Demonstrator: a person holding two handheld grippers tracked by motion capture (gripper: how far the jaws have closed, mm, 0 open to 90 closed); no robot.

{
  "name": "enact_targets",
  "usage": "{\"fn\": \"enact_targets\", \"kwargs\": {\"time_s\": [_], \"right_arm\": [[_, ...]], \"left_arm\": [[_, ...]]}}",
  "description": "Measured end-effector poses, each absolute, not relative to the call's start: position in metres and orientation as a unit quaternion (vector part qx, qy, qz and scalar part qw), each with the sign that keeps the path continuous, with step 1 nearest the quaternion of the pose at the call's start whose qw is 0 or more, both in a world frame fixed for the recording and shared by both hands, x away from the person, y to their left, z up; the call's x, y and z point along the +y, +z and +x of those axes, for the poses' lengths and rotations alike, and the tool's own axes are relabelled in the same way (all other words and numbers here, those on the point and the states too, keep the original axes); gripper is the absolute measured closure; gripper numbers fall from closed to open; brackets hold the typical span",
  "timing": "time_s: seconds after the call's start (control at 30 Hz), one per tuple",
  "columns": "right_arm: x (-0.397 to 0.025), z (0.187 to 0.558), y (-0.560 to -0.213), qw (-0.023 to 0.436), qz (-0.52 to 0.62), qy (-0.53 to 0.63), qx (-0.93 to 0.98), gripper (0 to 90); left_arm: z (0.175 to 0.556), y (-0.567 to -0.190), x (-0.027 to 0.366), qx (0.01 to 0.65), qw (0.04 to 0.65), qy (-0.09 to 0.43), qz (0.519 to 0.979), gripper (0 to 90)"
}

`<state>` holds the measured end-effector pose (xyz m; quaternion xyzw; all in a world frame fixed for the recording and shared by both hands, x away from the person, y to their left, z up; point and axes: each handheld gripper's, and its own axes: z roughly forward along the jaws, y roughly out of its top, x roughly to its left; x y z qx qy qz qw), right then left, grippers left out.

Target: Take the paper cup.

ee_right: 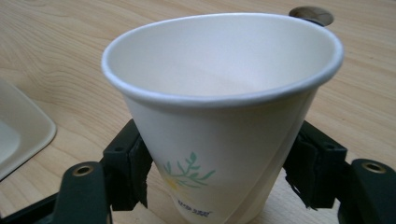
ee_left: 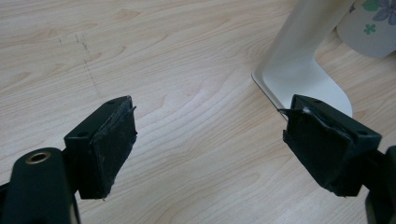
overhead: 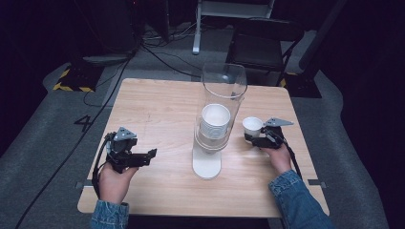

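Two handheld black two-jaw grippers work over a square light-wood table, at whose centre stands a tall clear plastic cup dispenser on a white stand with a rounded base; a stack of white paper cups sits in its tube. Left of the stand, the left gripper rests low over bare wood in the person's left hand, its jaws wide apart and holding nothing; in the left gripper view the white base lies just ahead of the right-hand jaw, and a flower-printed cup shows at the top corner. Right of the dispenser, the right gripper, held by a hand with a blue denim sleeve, has its jaws clamped on a single white paper cup with a green leaf print, which stands upright, open end up, near the dispenser but apart from it.
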<state>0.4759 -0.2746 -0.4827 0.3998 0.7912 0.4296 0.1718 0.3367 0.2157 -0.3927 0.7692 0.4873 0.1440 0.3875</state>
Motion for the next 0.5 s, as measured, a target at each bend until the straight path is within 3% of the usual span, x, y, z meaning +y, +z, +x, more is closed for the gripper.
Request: {"fn": "enact_targets", "kwargs": {"time_s": [0.4,0.43,0.5], "right_arm": [[-0.2739,0.4762,-0.4871,0.169,0.399,0.412,0.801,28.6],[-0.2733,0.4761,-0.4874,0.166,0.401,0.410,0.802,23.2],[-0.2731,0.4763,-0.4873,0.162,0.403,0.409,0.802,21.2]], "left_arm": [[0.3371,-0.3928,0.2163,0.488,0.387,0.144,0.769,16.8],[0.3373,-0.3927,0.2163,0.488,0.388,0.144,0.769,16.8],[0.3373,-0.3927,0.2161,0.488,0.389,0.143,0.768,16.8]]}}
